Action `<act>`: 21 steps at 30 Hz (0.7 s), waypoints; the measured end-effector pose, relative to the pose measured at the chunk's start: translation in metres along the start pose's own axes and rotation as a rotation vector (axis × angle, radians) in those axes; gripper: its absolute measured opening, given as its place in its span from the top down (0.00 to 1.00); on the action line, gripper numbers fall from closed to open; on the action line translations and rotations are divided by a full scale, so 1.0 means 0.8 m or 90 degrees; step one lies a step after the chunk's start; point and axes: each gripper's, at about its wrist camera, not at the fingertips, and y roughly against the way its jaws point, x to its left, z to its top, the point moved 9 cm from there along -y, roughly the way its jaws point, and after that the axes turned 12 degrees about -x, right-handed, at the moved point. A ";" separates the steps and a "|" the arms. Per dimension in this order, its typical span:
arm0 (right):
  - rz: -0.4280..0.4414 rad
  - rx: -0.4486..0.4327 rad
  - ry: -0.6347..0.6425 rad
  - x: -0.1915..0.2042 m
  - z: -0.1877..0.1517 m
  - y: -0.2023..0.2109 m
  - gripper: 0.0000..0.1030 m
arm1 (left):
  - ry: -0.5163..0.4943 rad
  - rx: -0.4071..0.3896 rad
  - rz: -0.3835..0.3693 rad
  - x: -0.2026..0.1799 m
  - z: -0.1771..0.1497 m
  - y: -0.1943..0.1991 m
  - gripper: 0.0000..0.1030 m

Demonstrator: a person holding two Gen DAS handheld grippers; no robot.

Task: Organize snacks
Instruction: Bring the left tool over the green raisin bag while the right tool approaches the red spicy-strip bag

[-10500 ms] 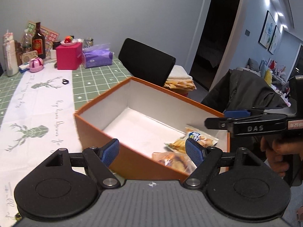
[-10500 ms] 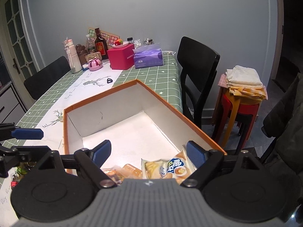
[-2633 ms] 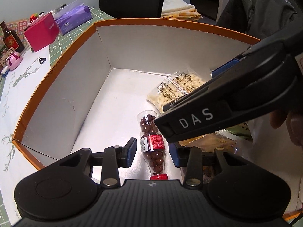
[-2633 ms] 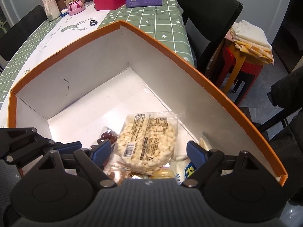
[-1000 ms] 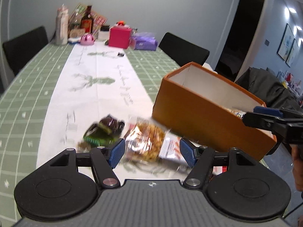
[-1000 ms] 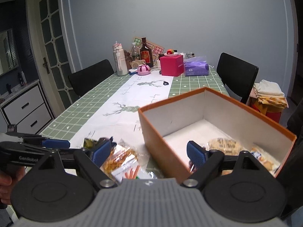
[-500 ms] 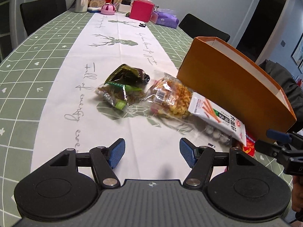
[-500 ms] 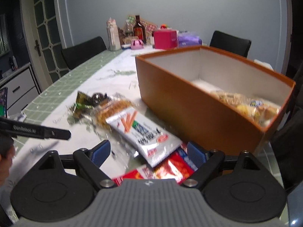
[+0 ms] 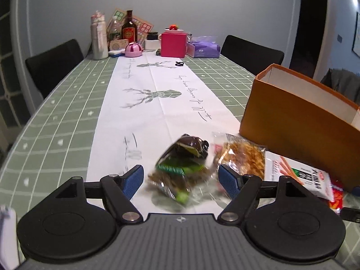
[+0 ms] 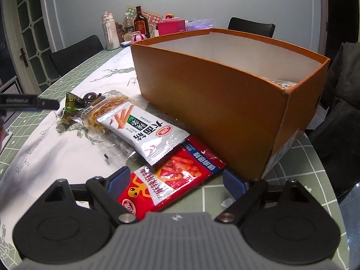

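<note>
Snack packets lie in a loose row on a long dining table (image 9: 67, 103), on its white deer-print runner (image 9: 157, 103) and green checked cloth, just beside an open orange cardboard box (image 10: 225, 94). At the far end of the row is a green and dark packet (image 9: 180, 166), slightly blurred in the left wrist view. Touching it is a clear bag of golden fried strips (image 9: 243, 155). A white packet printed with orange sticks (image 10: 144, 132) overlaps that bag. A red packet (image 10: 171, 175) lies partly under the white one, close to the box wall. Inside the box, only the edge of one wrapped snack shows above the rim. The left gripper (image 9: 181, 177) hangs low over the table with its jaws opening; the green and dark packet sits between the blue pads, which do not press on it. The right gripper (image 10: 177, 180) has its jaws spread wide on either side of the red packet, apart from it, gripping nothing. At the far end of the table stand bottles (image 9: 129, 28), a pink box (image 9: 173, 45) and a purple tissue pack (image 9: 203, 47). Black chairs (image 9: 252, 54) flank the table
</note>
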 end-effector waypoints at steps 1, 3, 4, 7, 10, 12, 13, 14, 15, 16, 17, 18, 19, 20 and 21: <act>-0.001 0.000 0.000 0.000 0.000 0.000 0.15 | -0.008 0.003 -0.001 0.001 0.000 -0.007 0.14; -0.002 0.000 0.001 -0.001 0.000 0.001 0.15 | -0.019 0.017 -0.002 0.002 -0.003 -0.021 0.14; -0.003 0.000 0.001 -0.003 -0.001 0.002 0.15 | -0.024 0.021 -0.003 0.002 -0.005 -0.028 0.14; -0.005 0.003 -0.001 -0.006 -0.002 0.003 0.15 | -0.054 0.036 -0.008 0.001 -0.013 -0.045 0.14; -0.007 0.005 -0.005 -0.009 -0.004 0.003 0.15 | -0.071 0.049 -0.017 -0.001 -0.020 -0.056 0.15; -0.009 0.007 -0.008 -0.011 -0.005 0.002 0.15 | -0.071 0.055 -0.019 0.000 -0.024 -0.060 0.15; -0.011 0.007 -0.010 -0.012 -0.006 0.002 0.15 | -0.068 0.058 -0.020 0.001 -0.025 -0.062 0.15; -0.012 0.009 -0.011 -0.012 -0.007 0.001 0.15 | -0.065 0.060 -0.022 0.001 -0.026 -0.062 0.15; -0.013 0.010 -0.012 -0.012 -0.008 0.000 0.15 | -0.063 0.063 -0.025 0.001 -0.028 -0.063 0.15; -0.013 0.012 -0.012 -0.012 -0.009 -0.001 0.15 | -0.064 0.063 -0.028 0.001 -0.030 -0.063 0.24; -0.013 0.013 -0.012 -0.011 -0.010 -0.001 0.15 | -0.071 0.067 -0.029 0.000 -0.033 -0.063 0.30; -0.013 0.015 -0.012 -0.011 -0.011 -0.001 0.15 | -0.084 0.073 -0.029 -0.002 -0.036 -0.063 0.36; -0.012 0.015 -0.012 -0.010 -0.011 -0.001 0.15 | -0.097 0.070 -0.030 -0.003 -0.038 -0.061 0.36; -0.012 0.015 -0.012 -0.009 -0.012 -0.002 0.15 | -0.103 0.070 -0.031 -0.005 -0.039 -0.059 0.37; -0.012 0.016 -0.012 -0.009 -0.012 -0.003 0.15 | -0.105 0.071 -0.033 -0.006 -0.040 -0.056 0.37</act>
